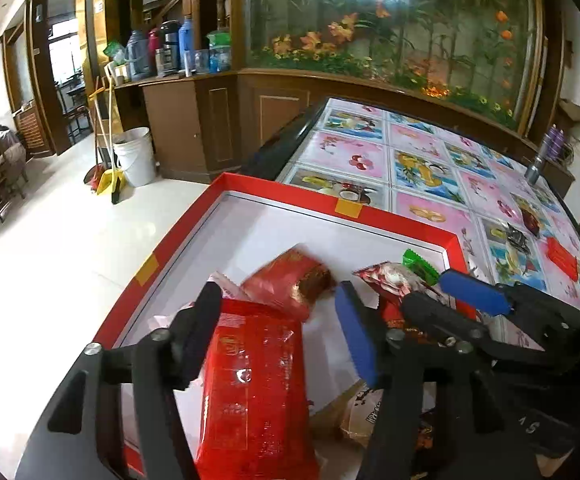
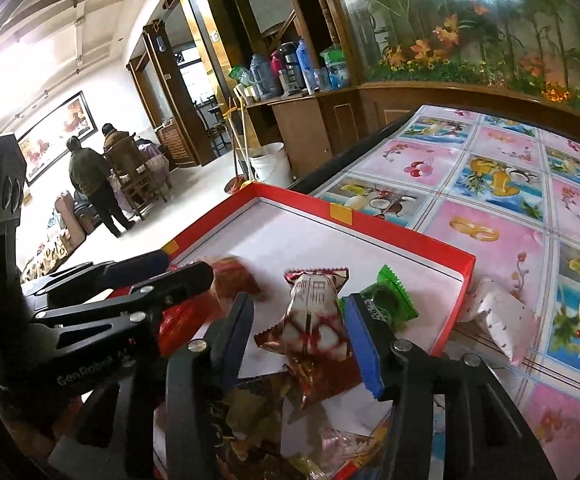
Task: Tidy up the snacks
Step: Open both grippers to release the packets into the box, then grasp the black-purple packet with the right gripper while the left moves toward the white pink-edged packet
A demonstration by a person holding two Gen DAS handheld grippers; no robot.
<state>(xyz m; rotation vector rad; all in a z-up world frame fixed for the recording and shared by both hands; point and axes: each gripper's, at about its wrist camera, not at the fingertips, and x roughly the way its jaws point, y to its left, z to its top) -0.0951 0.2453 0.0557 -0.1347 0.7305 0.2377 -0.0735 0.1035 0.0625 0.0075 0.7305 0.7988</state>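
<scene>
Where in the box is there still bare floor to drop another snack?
The far half of the red box is bare white, between its back wall and the green candy. The near end is crowded: big red packet, red-and-white packet, and both hand-held grippers, left and right.

The floor (image 1: pixel 62 248) is of pale shiny tiles. A wooden cabinet (image 1: pixel 186 128) carries thermos bottles (image 1: pixel 170 46), and a white bucket (image 1: pixel 134 156) stands beside it. Behind, a glass wall (image 1: pixel 390 20) shows painted flowers.
</scene>
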